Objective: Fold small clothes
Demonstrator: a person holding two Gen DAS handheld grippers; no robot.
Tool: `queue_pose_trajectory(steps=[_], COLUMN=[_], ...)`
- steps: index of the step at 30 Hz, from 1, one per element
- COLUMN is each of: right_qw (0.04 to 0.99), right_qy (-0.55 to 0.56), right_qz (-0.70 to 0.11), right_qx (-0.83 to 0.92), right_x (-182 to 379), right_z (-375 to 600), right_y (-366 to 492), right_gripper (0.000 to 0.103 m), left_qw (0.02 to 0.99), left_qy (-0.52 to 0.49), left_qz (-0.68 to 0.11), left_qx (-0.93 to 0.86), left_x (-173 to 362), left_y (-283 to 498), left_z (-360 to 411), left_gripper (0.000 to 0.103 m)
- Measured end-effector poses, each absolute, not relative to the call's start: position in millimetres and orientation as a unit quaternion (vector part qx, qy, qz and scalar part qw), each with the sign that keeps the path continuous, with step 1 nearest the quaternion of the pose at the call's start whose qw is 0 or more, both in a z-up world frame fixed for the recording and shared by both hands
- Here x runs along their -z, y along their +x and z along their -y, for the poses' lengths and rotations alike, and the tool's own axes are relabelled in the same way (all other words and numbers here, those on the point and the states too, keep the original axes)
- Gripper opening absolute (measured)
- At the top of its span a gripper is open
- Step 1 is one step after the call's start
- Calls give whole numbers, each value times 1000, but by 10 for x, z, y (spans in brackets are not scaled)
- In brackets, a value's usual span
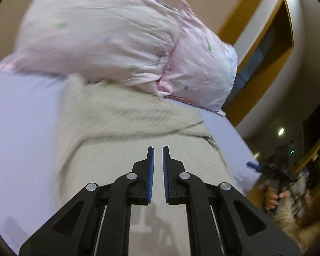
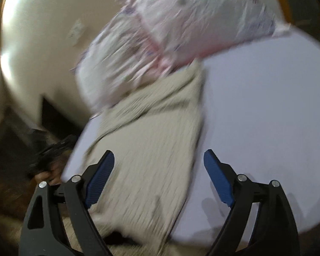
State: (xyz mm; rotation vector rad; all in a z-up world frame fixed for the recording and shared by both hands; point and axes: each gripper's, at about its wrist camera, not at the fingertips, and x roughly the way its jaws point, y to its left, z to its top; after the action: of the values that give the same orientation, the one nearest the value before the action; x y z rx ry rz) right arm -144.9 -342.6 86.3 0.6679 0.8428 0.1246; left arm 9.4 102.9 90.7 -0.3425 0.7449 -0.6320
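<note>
A beige knitted garment point(image 1: 125, 128) lies along the pale lilac bed sheet point(image 1: 21, 128), with a fold ridge across it. My left gripper point(image 1: 158, 153) hovers over its near part, jaws nearly together with a narrow gap and nothing between them. In the right wrist view the same garment point(image 2: 151, 140) runs from the pillow toward me. My right gripper point(image 2: 159, 160) is open wide above it, empty, its left finger over the garment and its right finger over the sheet point(image 2: 266, 117). The right gripper also shows at the bed's edge in the left wrist view point(image 1: 253, 166). Both views are motion-blurred.
A pink and white flowered pillow point(image 1: 121, 38) lies at the head of the bed, touching the garment's far end; it also shows in the right wrist view point(image 2: 181, 27). The bed edge point(image 1: 245, 149) drops off at the right. A wall with a wooden frame point(image 1: 266, 53) stands beyond.
</note>
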Motion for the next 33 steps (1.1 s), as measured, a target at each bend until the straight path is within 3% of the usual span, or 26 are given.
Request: queue_pose_trajectory(steps=[2,4,5,7,13,15,16,17,18,21,24,28,33], right_qw=[845,824,813,786,721,714,711,709,709,732,769,827,879], right_qy=[325,334,344,376,479,492,495,497,499,483,456,396,356], right_qz=[-415,-440,-450,-472,-474,-465,-463,-463,-459,-432,-393,-330,-263], right_qx=[-96,-125,-133,-133,-162,-180,-184,-188,-196,-210,-216,-223,-176], right_x=[-807,-702,-637,-428,143,244,285,321,336,185,-159,-780,-1323], right_z=[3330,3203,3162,3105,3081,3025,3003,2995,2965,2930,2979,3098,3328], right_y=[-1667,-1885,-1961,-2087,-2030,-1965,-1928,-1893,-1874,-1886,-1819,-1415,-471], right_gripper=[86,86,86,85,65,49,41,22,10,8,8,7,7], left_qw=[867,868,867,851,809,796,791,787,784,773,776,818,878], left_qy=[-193,-215,-229,-271,-303,-317,-323,-328,-331,-340,-347,-300,-276], left_qz=[-362,-364,-366,-373,-415,-421,-421,-422,-425,-435,-421,-366,-295], left_qx=[282,259,249,253,285,299,305,308,309,312,316,327,256], left_x=[-816,-688,-596,-375,146,267,303,337,358,383,231,-371,-1068], left_y=[-242,-516,-707,-968,-1053,-995,-963,-913,-852,-805,-794,-580,415], left_z=[-1428,-1697,-1861,-2109,-2003,-1885,-1838,-1772,-1690,-1592,-1582,-1553,-1595], left_gripper=[16,45,49,52,53,53,53,53,49,10,7,7,7])
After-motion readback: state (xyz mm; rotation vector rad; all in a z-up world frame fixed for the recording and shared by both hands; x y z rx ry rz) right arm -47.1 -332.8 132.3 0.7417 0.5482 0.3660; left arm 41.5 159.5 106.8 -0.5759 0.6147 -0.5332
